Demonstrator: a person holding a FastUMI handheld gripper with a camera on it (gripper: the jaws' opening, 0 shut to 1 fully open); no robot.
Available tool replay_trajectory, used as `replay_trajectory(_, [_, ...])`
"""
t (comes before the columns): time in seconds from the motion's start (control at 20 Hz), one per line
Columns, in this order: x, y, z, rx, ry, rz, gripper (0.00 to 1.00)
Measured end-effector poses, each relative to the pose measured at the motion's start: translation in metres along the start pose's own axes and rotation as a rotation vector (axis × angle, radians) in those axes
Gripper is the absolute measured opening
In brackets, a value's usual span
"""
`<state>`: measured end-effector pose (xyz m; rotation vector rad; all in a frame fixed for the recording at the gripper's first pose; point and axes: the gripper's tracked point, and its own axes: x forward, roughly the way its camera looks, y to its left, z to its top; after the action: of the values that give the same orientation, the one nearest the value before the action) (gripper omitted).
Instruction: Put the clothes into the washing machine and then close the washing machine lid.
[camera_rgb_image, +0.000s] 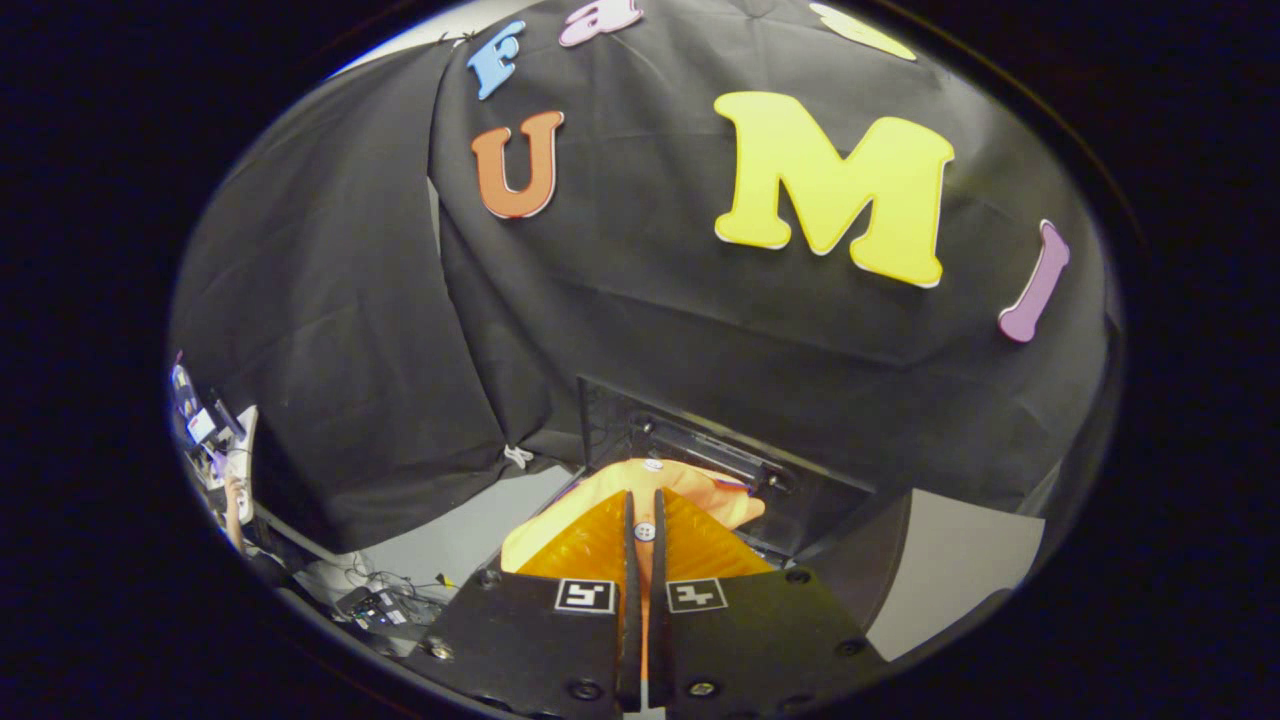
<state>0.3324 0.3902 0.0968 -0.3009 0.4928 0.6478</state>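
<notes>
- The washing machine (800, 500) is seen just beyond the fingers, its lid raised.
- The orange garment (690, 490) is pinched between the nearly closed gripper (645, 500), carried above the opening.
- Loading is judged underway; lowering and release are called for next.

Soft matt cloth garment (640, 482)

the tongs (645, 525) pinch an orange garment (640, 478) just before the dark washing machine (800, 500) opening.
</notes>
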Motion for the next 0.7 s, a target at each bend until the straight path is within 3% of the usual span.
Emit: replay_trajectory(0.7, [0.108, 0.004, -0.086, 0.084, 0.157, -0.039, 0.06])
